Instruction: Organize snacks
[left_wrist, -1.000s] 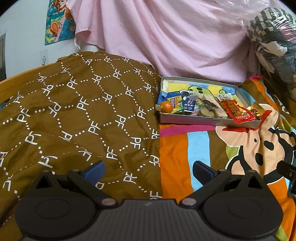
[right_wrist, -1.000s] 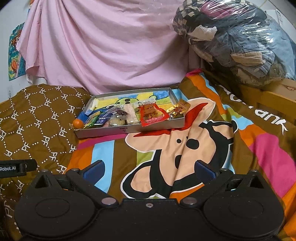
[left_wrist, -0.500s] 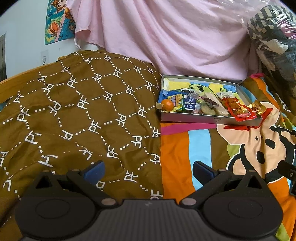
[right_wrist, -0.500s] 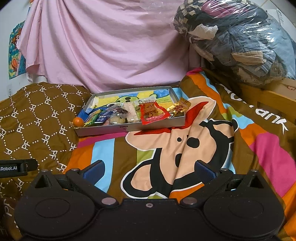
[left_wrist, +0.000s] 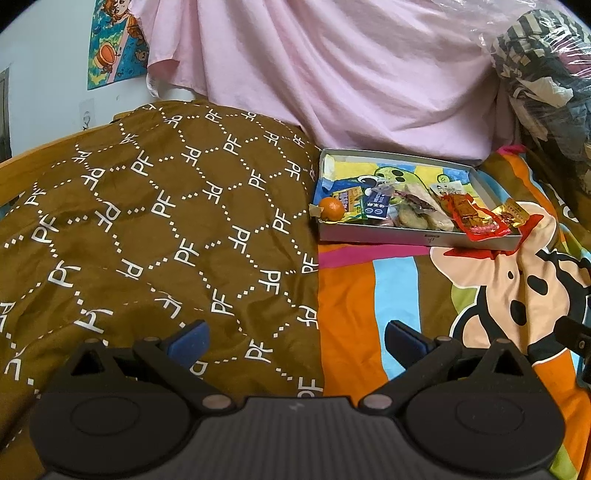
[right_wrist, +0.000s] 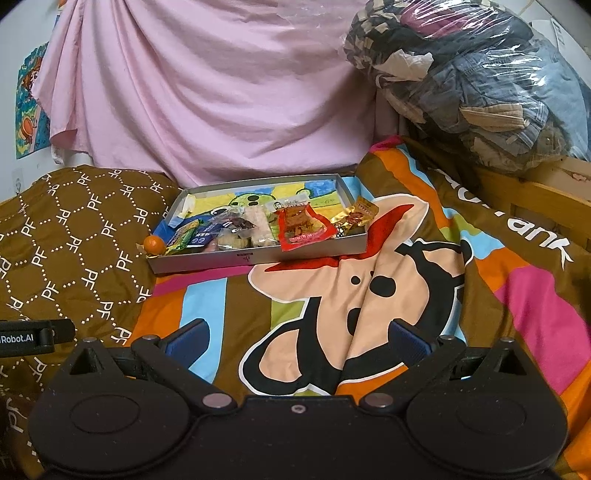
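Snacks (right_wrist: 295, 225) piled in grey tray (right_wrist: 207, 263) on cartoon blanket (right_wrist: 369, 295), orange (left_wrist: 331, 209) at its left corner | left gripper (left_wrist: 295, 338) spread, empty | right gripper (right_wrist: 295, 338) spread, empty, well short of tray

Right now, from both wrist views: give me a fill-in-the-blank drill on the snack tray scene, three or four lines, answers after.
1. The small round fruit at the tray's left corner is ____ in colour.
2. The red packet overhangs the tray's ____ wall.
3. Both the left gripper and the right gripper are ____ and hold nothing.
4. The sheet hanging behind the tray is ____.

Missing words: orange; front; open; pink
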